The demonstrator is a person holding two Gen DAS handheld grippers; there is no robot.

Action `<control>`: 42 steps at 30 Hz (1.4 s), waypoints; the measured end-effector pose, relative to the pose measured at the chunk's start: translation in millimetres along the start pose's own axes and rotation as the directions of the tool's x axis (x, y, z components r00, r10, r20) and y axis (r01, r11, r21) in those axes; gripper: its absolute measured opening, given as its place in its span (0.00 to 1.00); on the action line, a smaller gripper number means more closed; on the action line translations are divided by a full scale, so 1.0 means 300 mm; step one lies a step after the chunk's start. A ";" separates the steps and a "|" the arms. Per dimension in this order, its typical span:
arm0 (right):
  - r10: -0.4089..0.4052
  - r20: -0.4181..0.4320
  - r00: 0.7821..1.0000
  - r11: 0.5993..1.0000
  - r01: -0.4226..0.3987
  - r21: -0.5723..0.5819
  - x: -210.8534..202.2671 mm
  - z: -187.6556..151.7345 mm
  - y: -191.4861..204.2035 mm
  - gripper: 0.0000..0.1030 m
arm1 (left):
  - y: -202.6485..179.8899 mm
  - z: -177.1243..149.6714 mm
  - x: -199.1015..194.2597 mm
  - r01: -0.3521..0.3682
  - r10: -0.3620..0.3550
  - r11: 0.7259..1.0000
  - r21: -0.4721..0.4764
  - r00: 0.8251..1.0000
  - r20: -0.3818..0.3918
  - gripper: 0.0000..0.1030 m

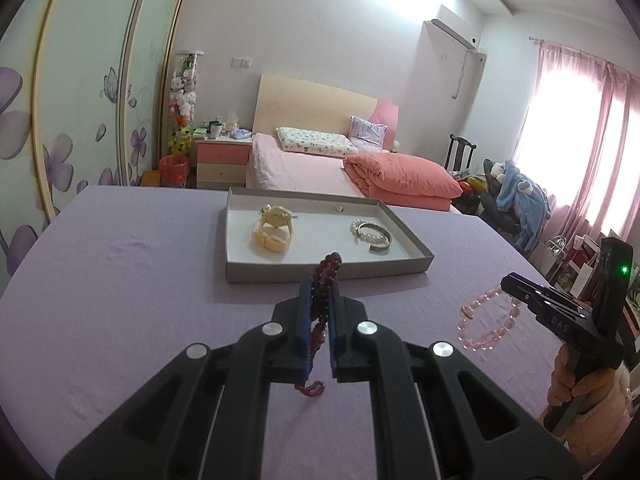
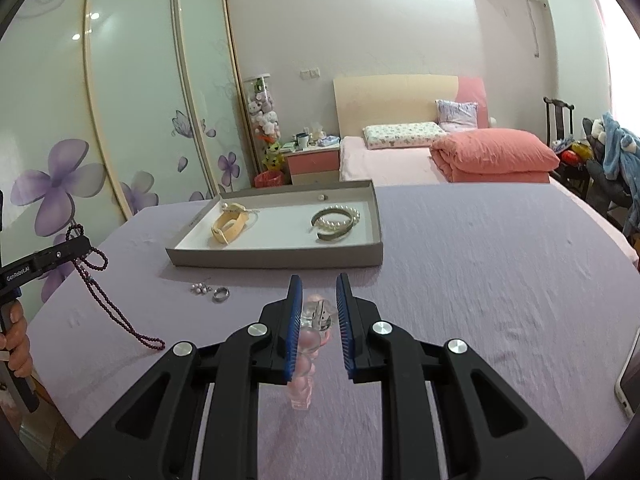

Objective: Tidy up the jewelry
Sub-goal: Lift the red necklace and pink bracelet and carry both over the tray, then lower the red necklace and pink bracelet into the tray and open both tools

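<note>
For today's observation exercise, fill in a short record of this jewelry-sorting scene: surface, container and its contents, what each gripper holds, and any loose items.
surface: table under a lilac cloth
container: shallow grey tray, open top
tray contents: cream watch, pearl bracelet, grey bangle, one small bead near the far wall
left gripper: jaws shut on dark red bead string, which hangs below them
right gripper: holds pink bead bracelet
loose on cloth: silver ring, small pearl cluster

Bright daylight blows out the pink-curtained window [image 1: 576,152] — ceiling glare above, soft shadows, fisheye-bent edges with dark corners.
</note>
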State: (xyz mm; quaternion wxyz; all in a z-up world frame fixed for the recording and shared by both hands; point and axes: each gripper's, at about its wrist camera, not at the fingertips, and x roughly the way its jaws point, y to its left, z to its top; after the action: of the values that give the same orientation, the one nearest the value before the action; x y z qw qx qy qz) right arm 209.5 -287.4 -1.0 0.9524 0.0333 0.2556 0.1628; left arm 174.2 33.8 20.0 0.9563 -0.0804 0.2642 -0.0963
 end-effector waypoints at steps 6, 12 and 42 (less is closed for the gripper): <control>0.005 0.062 0.998 0.999 -0.002 -0.036 0.008 0.084 0.033 0.18 | -0.021 0.066 -0.002 -0.001 0.001 1.000 0.019 0.999 0.035 0.08; 0.009 0.124 0.992 0.998 -0.001 -0.062 0.042 0.185 0.059 0.18 | -0.050 0.176 0.021 -0.009 0.004 0.999 0.047 0.994 0.105 0.08; -0.045 0.108 0.993 0.999 0.046 -0.009 0.575 0.353 0.065 0.18 | 0.030 0.463 0.555 -0.114 0.100 0.991 0.076 0.981 0.169 0.08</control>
State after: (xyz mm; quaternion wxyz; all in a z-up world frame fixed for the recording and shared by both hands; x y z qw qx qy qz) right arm 397.3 -210.3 11.4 0.9685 0.0310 0.2035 0.1405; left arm 388.0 19.1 54.2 0.9812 -0.0328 0.1838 -0.0489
